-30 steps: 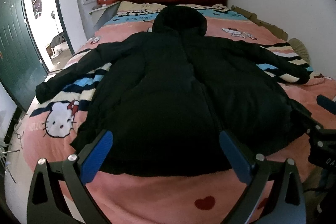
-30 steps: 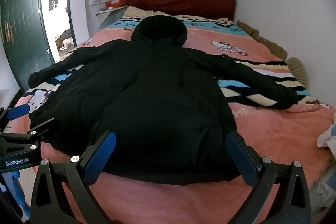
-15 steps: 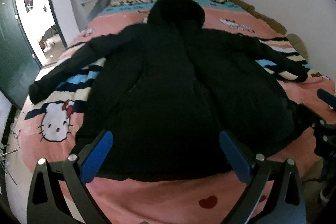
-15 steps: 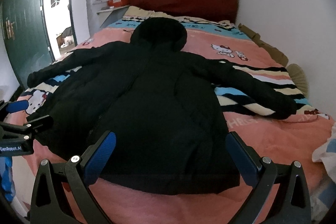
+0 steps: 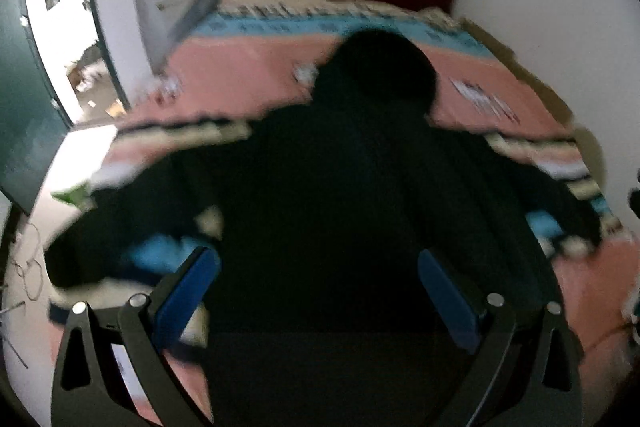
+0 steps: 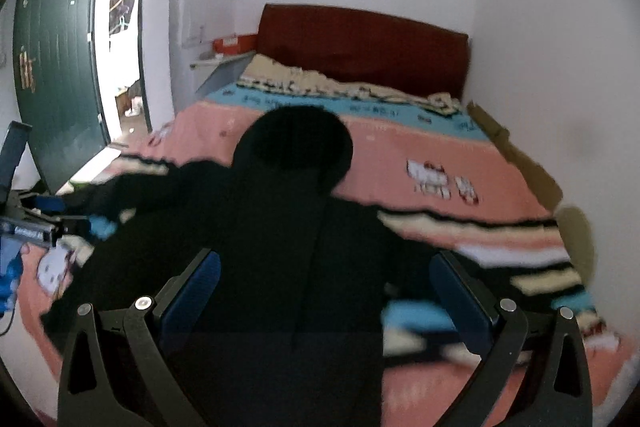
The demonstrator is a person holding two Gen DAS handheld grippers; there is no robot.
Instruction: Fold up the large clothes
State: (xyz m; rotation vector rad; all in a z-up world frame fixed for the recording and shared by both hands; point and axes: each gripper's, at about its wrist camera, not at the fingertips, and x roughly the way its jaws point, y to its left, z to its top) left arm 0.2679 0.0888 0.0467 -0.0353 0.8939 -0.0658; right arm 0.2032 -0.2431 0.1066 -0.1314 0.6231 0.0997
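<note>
While both views blur, black hooded coat (image 5: pixel 320 211) lies spread on the bed (image 5: pixel 248 67), filling centre frame between spread left fingers (image 5: pixel 188 287) and spread right fingers (image 6: pixel 192 287) (nothing pinched).

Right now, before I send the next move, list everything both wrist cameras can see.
Black hooded coat: one, black, spread flat on the bed, hood toward the headboard, sleeves out to both sides.
Bed cover: one, pink with blue and striped bands and cartoon prints, under the coat.
Headboard: one, dark red, against the far wall.
Door: one, dark green, standing open on the left side of the room.
Shelf: one, pale, beside the headboard, with a red item on it.
Left claw: one, black with blue pads, open, over the coat's lower part.
Right claw: one, black with blue pads, open, over the coat's lower part.
</note>
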